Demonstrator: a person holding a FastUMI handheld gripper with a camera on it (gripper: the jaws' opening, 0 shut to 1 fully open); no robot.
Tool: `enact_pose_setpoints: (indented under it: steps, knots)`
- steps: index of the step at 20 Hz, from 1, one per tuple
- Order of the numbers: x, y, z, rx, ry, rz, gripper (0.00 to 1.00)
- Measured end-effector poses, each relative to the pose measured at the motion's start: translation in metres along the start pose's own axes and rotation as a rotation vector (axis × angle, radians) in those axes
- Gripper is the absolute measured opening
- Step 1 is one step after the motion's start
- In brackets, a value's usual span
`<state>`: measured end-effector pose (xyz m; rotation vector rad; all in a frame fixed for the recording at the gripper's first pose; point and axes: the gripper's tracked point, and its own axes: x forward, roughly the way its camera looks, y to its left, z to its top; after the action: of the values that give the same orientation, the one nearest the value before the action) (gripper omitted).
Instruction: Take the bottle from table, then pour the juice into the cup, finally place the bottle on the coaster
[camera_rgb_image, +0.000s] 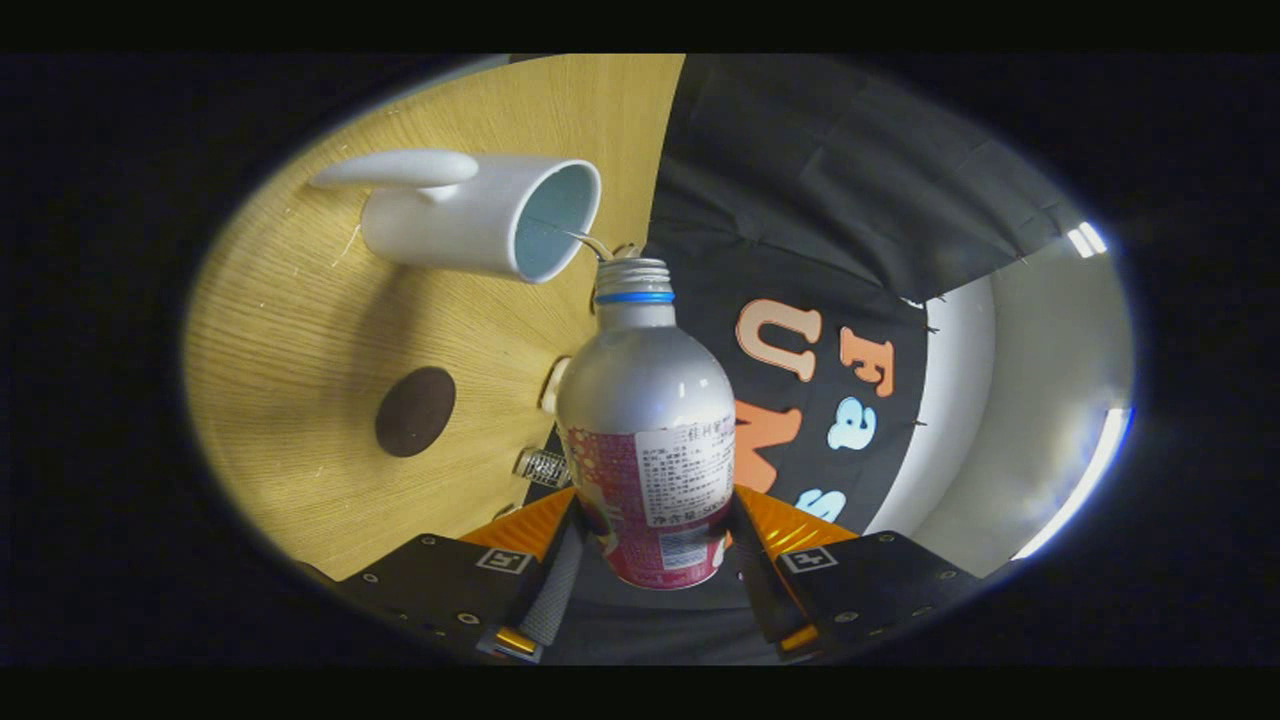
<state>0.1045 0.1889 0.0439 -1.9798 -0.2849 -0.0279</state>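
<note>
From the gripper view, your gripper is rolled hard onto its side, so the pale wood-grain tabletop stands like a wall beside the fingers rather than lying beneath them. Your two fingers are closed narrowly on the silver metal bottle with a red printed label and a blue neck ring, one finger pressing each flank of its lower body. The bottle runs straight ahead from between the fingers, its open threaded mouth pointing away from you. A thin stream of liquid arcs from that mouth over the rim of the white ceramic mug with a pale blue inside, which sits on the tabletop just beyond the bottle's neck, handle turned away from the bottle. The dark brown round coaster lies bare on the tabletop, well apart from the mug and beside the bottle's shoulder.
</note>
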Motion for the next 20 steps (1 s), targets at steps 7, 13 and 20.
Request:
enact_pose_setpoints:
  steps: [7, 13, 20]
  knots:
    - [0.0011, 0.0051, 0.0031, -0.011, -0.004, 0.032, 0.74]
    - [0.0024, 0.0038, 0.0012, -0.031, -0.002, 0.051, 0.75]
    - [0.0031, -0.0030, 0.0053, -0.078, -0.011, 0.060, 0.75]
